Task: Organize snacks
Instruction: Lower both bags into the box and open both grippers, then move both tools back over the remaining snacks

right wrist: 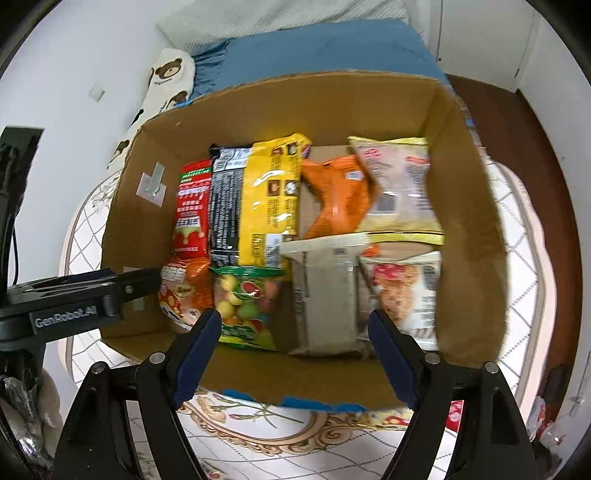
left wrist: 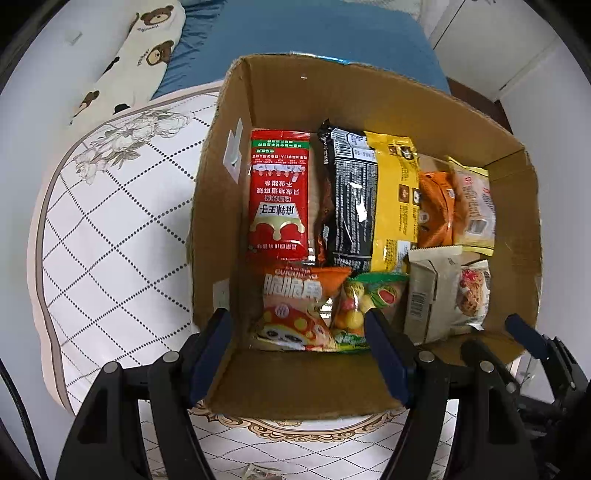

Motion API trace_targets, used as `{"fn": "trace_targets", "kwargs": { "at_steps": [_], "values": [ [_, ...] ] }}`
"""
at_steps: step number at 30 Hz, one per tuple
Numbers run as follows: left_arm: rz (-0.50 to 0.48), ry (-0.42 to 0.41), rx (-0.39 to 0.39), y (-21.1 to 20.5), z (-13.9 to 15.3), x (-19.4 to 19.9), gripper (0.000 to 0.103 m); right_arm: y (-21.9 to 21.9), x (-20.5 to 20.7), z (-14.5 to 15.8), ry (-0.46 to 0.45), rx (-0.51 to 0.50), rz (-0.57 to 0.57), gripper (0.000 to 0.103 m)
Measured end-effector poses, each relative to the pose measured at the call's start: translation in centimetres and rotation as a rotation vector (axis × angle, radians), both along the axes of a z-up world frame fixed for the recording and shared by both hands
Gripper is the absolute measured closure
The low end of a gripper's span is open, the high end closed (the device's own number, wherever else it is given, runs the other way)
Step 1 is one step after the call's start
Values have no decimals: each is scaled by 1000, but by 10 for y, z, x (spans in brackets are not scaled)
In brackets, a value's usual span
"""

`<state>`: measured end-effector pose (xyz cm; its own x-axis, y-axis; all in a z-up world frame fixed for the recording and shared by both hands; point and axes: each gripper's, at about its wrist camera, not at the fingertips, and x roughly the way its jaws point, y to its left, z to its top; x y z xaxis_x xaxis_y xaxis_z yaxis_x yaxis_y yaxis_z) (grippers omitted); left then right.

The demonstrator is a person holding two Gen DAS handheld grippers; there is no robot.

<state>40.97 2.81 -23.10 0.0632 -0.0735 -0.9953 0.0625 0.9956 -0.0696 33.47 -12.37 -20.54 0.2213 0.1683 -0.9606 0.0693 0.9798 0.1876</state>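
A cardboard box [left wrist: 229, 206] [right wrist: 122, 221] on a quilted mattress holds several snack packs side by side: a red pack [left wrist: 279, 195] [right wrist: 192, 210], a black pack [left wrist: 349, 195] [right wrist: 225, 199], a yellow pack [left wrist: 395, 199] [right wrist: 271, 195], an orange pack [left wrist: 436, 210] [right wrist: 336, 195], a fruit-candy bag [left wrist: 360, 306] [right wrist: 245, 299] and a beige pack [left wrist: 432, 295] [right wrist: 321, 291]. My left gripper [left wrist: 299, 328] is open and empty above the box's near edge. My right gripper [right wrist: 295, 328] is open and empty above the near edge too. The left gripper's fingers [right wrist: 122, 282] show at the box's left wall in the right wrist view.
The white quilted mattress [left wrist: 110, 229] [right wrist: 517, 258] surrounds the box. A bear-print pillow [left wrist: 140, 48] [right wrist: 166, 85] and a blue sheet [left wrist: 303, 29] [right wrist: 325, 48] lie behind it. Brown floor [right wrist: 517, 122] is to the right.
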Motion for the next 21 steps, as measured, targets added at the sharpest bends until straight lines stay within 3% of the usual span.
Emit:
{"fn": "trace_targets", "kwargs": {
  "at_steps": [11,21],
  "values": [
    [-19,-231,1,3,49,-58,31,-17,-50,53,-187,-132,-8,19],
    [-37,-456,-8,-3,114,-126,30,-14,-113,107,-324,-149,-4,19]
  ]
}}
